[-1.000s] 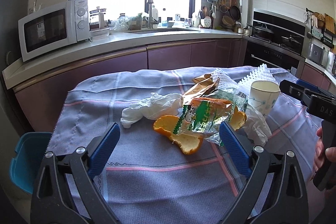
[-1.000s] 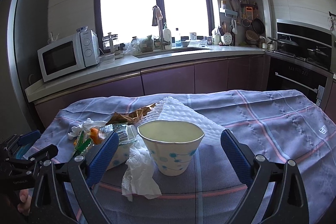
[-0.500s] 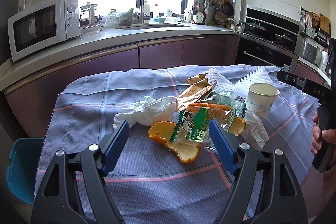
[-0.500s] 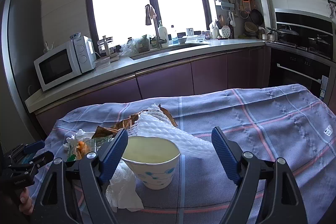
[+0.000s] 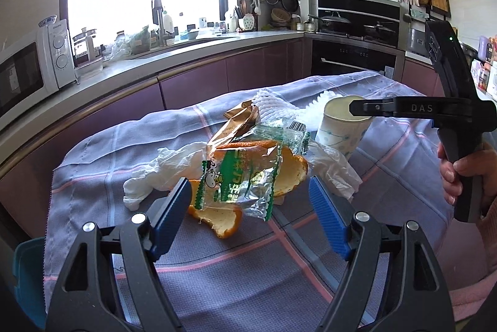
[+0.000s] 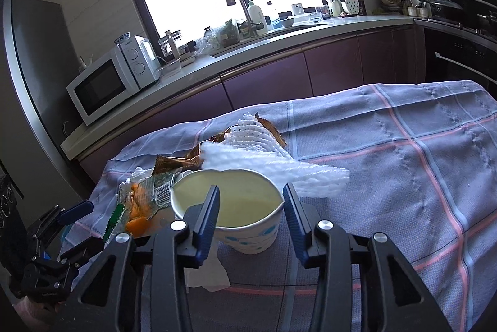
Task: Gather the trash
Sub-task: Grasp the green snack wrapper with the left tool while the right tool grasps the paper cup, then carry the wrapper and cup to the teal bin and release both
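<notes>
The right gripper [image 6: 251, 209] straddles the rim of the white blue-dotted paper cup [image 6: 248, 234], one finger inside, jaws parted, not yet pinching. At its ten o'clock, the left gripper [image 5: 250, 203] stands released before the clear green-printed plastic wrapper [image 5: 240, 176] draped over orange peel [image 5: 225, 221] on the blue checked cloth [image 5: 217, 279].
</notes>
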The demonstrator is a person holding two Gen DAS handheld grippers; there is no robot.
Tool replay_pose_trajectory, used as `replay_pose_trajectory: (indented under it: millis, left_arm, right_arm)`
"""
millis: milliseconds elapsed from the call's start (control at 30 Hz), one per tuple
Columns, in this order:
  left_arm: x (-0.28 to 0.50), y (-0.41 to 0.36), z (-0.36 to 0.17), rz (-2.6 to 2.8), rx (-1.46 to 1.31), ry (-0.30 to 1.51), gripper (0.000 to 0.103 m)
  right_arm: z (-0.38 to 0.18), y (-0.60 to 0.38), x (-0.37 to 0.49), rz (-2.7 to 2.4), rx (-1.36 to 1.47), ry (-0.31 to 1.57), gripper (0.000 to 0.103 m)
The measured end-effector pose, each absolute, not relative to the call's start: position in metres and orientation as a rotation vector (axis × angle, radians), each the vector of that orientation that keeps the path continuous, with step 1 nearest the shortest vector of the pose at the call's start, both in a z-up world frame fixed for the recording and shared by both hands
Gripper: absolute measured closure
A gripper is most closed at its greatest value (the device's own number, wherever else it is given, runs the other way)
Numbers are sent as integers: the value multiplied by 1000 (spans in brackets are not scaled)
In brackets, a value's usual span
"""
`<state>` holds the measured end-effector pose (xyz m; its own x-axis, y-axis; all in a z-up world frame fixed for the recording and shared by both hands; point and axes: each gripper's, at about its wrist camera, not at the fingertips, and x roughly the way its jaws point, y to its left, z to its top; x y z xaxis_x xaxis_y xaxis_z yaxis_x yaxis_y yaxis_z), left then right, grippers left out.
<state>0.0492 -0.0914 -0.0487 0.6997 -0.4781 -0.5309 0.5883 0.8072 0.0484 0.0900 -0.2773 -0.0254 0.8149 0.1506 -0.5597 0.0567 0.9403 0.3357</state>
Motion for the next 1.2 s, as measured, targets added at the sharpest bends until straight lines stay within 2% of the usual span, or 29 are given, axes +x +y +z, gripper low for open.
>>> replay_pose_trajectory:
  millis: [67,200,267,333,467,833,1200]
  left_arm:
    - [57,-94,-53,-586,229,553,37]
    - [69,-94,-58,-589,202,599,56]
    - [72,-92,-59,-593,182,611,75]
    - [74,-88,-59,-597,160,617,89]
    - [72,-75,-53,-599,121,591,93]
    - [51,-7,-17,-589,-8,528,93]
    - [23,111,5,-355,-40,453,93]
  right_arm:
    - [-30,-281,86,54,366,640,69]
    - [-41,-288,78,52,393,682,80]
    - [-45,-291,74,56,406,692,88]
    - [-46,-292,70,57,413,692,95]
    - [-40,-291,60,61,403,675,98]
    - [5,-264,31,203,394,574,98]
    - [29,-106,100,565,222,600,98]
